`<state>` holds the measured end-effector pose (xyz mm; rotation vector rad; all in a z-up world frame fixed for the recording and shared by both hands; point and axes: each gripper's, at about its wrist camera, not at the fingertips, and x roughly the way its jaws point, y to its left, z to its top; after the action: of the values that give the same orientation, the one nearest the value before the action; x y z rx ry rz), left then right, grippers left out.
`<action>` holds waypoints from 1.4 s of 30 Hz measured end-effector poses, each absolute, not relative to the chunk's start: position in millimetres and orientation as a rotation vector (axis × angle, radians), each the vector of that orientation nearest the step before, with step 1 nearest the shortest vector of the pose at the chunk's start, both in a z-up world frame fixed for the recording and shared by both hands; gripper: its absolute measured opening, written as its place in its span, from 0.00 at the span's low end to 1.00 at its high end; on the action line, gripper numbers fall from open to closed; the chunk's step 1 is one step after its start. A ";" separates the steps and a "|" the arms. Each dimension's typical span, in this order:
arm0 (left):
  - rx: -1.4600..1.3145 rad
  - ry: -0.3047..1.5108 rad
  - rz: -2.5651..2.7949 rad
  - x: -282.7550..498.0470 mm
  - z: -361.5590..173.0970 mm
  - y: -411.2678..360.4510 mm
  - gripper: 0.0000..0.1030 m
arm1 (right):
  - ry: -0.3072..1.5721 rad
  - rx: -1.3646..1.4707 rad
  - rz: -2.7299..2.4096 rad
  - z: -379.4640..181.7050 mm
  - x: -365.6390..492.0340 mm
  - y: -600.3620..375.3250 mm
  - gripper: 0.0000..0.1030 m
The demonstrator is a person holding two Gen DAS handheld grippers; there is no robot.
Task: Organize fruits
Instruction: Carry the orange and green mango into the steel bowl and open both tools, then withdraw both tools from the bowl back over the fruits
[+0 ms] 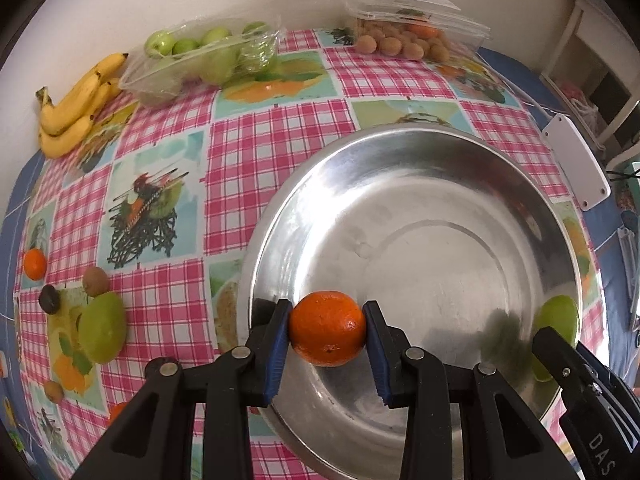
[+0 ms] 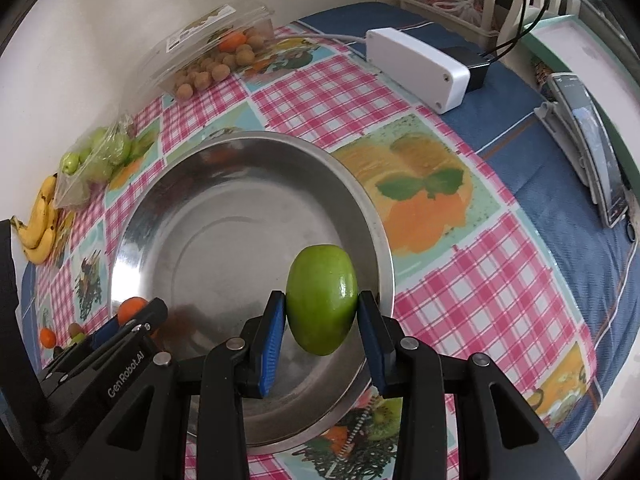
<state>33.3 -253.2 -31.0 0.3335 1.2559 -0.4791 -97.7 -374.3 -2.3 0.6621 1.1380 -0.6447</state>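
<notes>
left gripper (image 1: 327, 334) clamps orange (image 1: 327, 334) above bowl (image 1: 400, 136) rim; right gripper (image 2: 321, 299) clamps apple (image 2: 321, 299) inside rim

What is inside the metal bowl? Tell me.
The metal bowl shows only bare steel; no fruit rests in it. The orange and green apple hang above it, hiding patches of the near side.

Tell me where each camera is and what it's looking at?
Left wrist: sits on the left gripper, looks along its fingers at the orange over the bowl; the right gripper pokes in at the edge.
Right wrist: sits on the right gripper, looks at the apple over the bowl; the left gripper shows at lower left.
Both see bowl, bananas and tablecloth.
</notes>
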 end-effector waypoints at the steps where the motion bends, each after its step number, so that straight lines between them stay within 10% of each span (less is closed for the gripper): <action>1: 0.336 1.256 -0.480 32.7 -31.8 -253.0 0.38 | 1.141 0.657 -0.644 -3.1 -96.8 -373.2 0.37; 22: 0.306 1.221 -0.515 21.7 9.6 -242.6 0.61 | 1.031 0.574 -0.614 36.5 -93.7 -363.8 0.37; 35: 0.263 1.186 -0.445 31.9 14.3 -211.3 1.00 | 1.092 0.548 -0.614 25.3 -91.3 -358.3 0.37; 42: 0.220 1.185 -0.317 49.9 9.4 -178.6 1.00 | 1.139 0.513 -0.606 14.5 -84.8 -355.1 0.49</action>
<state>49.9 -178.6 9.4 0.2204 1.1849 -0.3165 -84.8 -355.1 14.5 0.5134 1.1390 -0.6055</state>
